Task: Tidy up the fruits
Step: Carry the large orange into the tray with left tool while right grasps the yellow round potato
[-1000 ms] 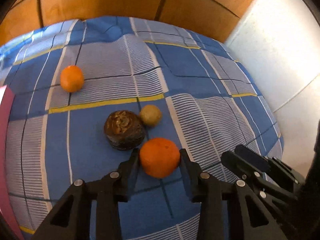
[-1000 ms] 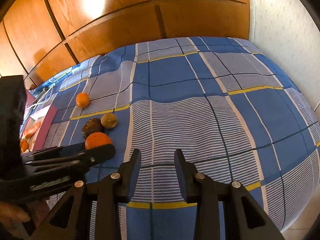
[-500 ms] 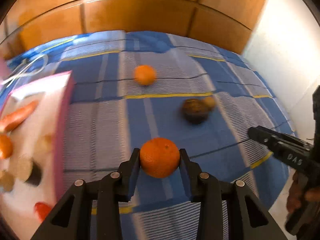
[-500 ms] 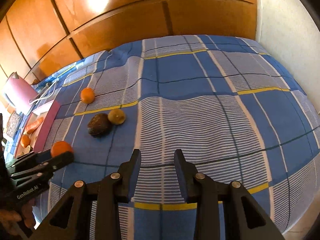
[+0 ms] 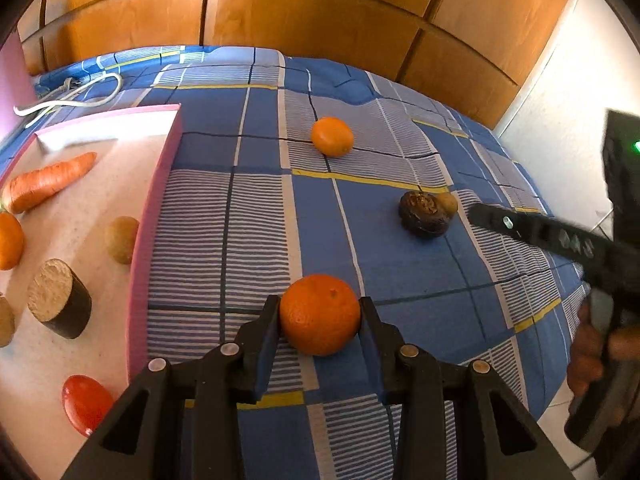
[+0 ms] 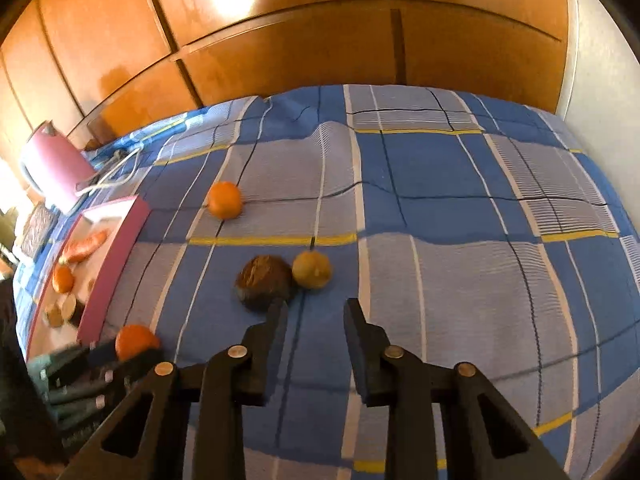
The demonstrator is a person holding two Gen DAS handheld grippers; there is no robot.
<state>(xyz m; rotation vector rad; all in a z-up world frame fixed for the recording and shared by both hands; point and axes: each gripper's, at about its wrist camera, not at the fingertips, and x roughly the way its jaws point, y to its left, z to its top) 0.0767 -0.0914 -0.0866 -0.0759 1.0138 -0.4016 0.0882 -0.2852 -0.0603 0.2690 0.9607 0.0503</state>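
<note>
My left gripper [image 5: 319, 312] is shut on an orange [image 5: 320, 314] and holds it above the blue checked bedspread, just right of the pink tray [image 5: 154, 216]; the orange also shows in the right wrist view [image 6: 134, 340]. A second orange [image 5: 332, 136] lies farther back on the bed. A dark brown fruit [image 5: 423, 214] and a small yellow-brown fruit [image 5: 447, 203] lie together to the right. My right gripper [image 6: 314, 308] is open and empty, just short of the dark fruit [image 6: 264, 282] and the yellow-brown fruit [image 6: 312, 269].
The tray holds a carrot [image 5: 44, 182], an orange [image 5: 9, 240], a potato-like fruit [image 5: 122, 239], a cut brown piece [image 5: 60, 304] and a red fruit [image 5: 86, 404]. A white cable [image 5: 72, 94] and a pink kettle [image 6: 50, 170] are at the back left. Wooden panels stand behind the bed.
My left gripper has carried the orange left from beside the dark fruit to next to the tray. My right gripper has moved toward the dark and yellow-brown fruits.
</note>
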